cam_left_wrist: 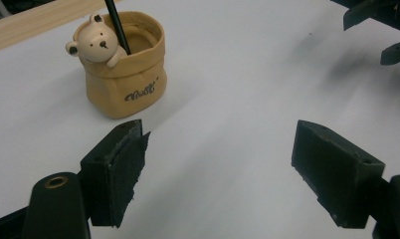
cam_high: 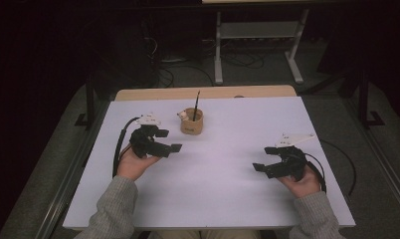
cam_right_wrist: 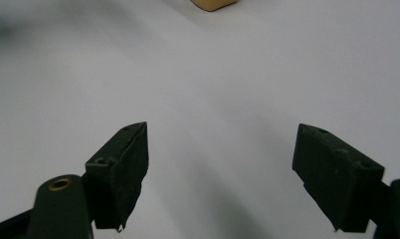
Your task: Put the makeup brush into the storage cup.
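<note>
While both our grippers, the left gripper (cam_high: pixel 168 141) and the right gripper (cam_high: pixel 266 159), gape wide and empty, the bear cup (cam_left_wrist: pixel 122 64) with its black pen (cam_left_wrist: pixel 117 25) stands near the left one, so we reach slowly and pinch the pen straight.

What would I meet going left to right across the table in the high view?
Left hand-held gripper → tan bear pen pot holding a black pen → right hand-held gripper, all over the white table.
</note>
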Tool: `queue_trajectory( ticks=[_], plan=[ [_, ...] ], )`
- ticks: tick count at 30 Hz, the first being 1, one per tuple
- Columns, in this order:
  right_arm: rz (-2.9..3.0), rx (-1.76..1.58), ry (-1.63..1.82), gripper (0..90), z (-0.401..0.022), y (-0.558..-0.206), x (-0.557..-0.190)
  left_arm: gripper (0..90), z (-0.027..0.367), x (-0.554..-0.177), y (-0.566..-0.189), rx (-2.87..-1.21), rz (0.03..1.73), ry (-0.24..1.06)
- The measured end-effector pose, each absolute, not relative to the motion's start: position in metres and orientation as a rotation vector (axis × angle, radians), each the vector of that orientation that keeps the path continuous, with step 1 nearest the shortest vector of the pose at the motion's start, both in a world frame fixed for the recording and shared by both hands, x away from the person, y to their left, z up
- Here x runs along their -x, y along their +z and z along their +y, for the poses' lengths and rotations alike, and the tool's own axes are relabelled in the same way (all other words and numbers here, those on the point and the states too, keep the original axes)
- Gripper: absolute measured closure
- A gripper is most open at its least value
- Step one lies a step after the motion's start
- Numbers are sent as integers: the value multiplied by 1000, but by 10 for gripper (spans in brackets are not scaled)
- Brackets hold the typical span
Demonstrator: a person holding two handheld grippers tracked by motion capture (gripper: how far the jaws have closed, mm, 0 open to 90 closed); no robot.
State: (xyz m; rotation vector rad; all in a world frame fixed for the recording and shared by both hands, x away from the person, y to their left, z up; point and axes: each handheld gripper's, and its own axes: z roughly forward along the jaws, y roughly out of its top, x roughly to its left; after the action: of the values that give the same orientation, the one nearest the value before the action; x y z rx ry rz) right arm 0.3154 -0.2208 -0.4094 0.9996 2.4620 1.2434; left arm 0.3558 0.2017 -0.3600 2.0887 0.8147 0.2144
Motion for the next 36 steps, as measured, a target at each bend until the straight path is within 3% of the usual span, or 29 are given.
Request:
queue_trajectory(
  ticks=[36],
  plan=[
    [2473,-1011,1235,206,-220,-412,-317,203,216,-320,-394,-2105,823,238]
  ],
)
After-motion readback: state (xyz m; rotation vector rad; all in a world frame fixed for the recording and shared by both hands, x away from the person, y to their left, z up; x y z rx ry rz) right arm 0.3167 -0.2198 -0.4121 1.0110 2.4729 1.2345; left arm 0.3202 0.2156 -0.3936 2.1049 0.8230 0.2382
